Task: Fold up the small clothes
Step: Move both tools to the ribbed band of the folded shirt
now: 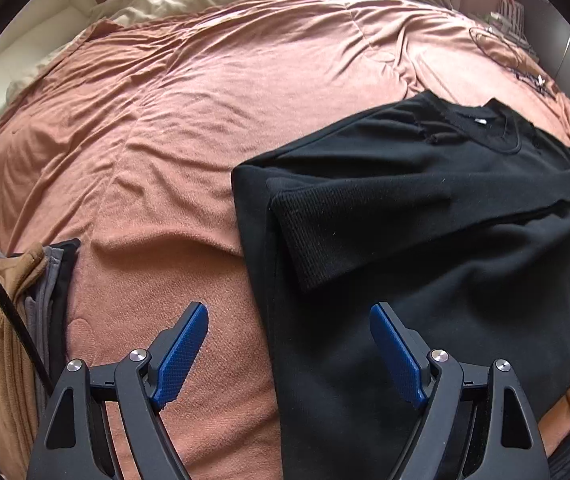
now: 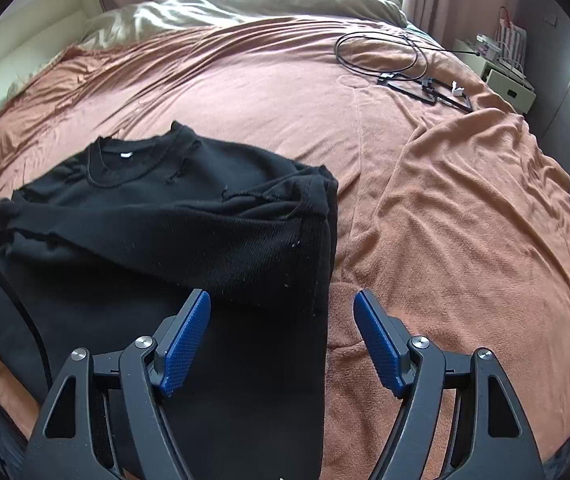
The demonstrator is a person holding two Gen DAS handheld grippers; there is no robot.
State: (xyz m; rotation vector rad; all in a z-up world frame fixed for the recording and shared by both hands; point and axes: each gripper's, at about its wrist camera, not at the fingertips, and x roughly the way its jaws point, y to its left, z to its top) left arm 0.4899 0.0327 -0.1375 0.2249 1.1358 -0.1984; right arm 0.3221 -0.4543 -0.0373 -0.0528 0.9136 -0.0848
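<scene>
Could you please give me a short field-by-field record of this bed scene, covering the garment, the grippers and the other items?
surface: rust-orange bedspread on a bed
garment: black knit sweater, both sleeves folded across the body, neckline away from the cameras
left gripper: open, empty, above the sweater's left edge
right gripper: open, empty, above the sweater's right edge
other clothes: stack of folded tan, grey and black garments at the bedspread's left edge
other items: coiled black cable on the far right of the bedspread

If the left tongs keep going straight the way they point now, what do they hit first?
Probably the left edge of the black ribbed-cuff sweatshirt, where it meets the rust-orange bedspread; the open left tongs straddle that edge, though depth is unclear.
</scene>
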